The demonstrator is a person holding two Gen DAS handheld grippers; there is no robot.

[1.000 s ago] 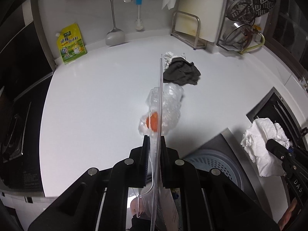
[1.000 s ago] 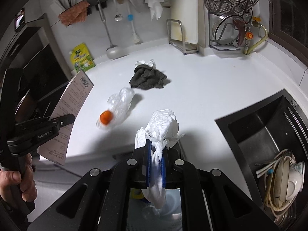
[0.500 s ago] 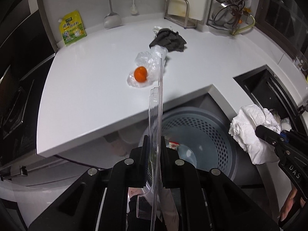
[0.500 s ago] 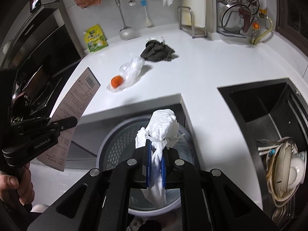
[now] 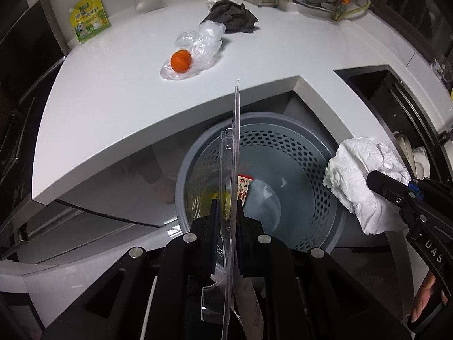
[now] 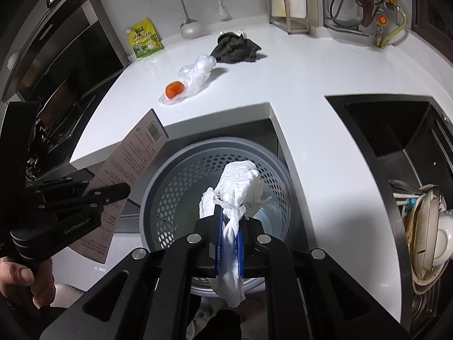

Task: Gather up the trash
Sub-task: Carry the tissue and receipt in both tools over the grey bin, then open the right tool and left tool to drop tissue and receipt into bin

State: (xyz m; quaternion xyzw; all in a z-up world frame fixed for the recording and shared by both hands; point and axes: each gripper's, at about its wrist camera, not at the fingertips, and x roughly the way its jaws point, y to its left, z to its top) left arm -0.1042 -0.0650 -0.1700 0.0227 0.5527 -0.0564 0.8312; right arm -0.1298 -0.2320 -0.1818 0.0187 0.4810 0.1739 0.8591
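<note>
A crumpled white paper towel (image 6: 239, 187) is pinched between the blue-padded jaws of the right gripper (image 6: 228, 226), sitting at the centre of the right wrist view directly above the open mouth of a grey perforated waste bin (image 6: 181, 187); in the left wrist view the same towel (image 5: 359, 175) shows at the right edge, over the bin's rim (image 5: 334, 155). The left gripper (image 5: 226, 206) is pressed tight on a flat blister pack (image 5: 233, 155) of clear plastic with a printed card back, held edge-on up the middle of the frame above the bin; from the right wrist view its card (image 6: 130, 170) with a barcode appears at the left, beside a person's hand (image 6: 25, 280) in the lower left corner. A small red and white wrapper (image 5: 243, 187) lies at the bin's bottom. Further up, on the white counter (image 5: 113, 99), a clear plastic bag (image 5: 201, 45) holds an orange (image 5: 181, 61), a dark cloth (image 5: 232, 18) just beyond it and a yellow-green pouch (image 5: 87, 18) in the upper left. A dark sink (image 6: 396, 130) with dishes (image 6: 424, 226) fills the right side
</note>
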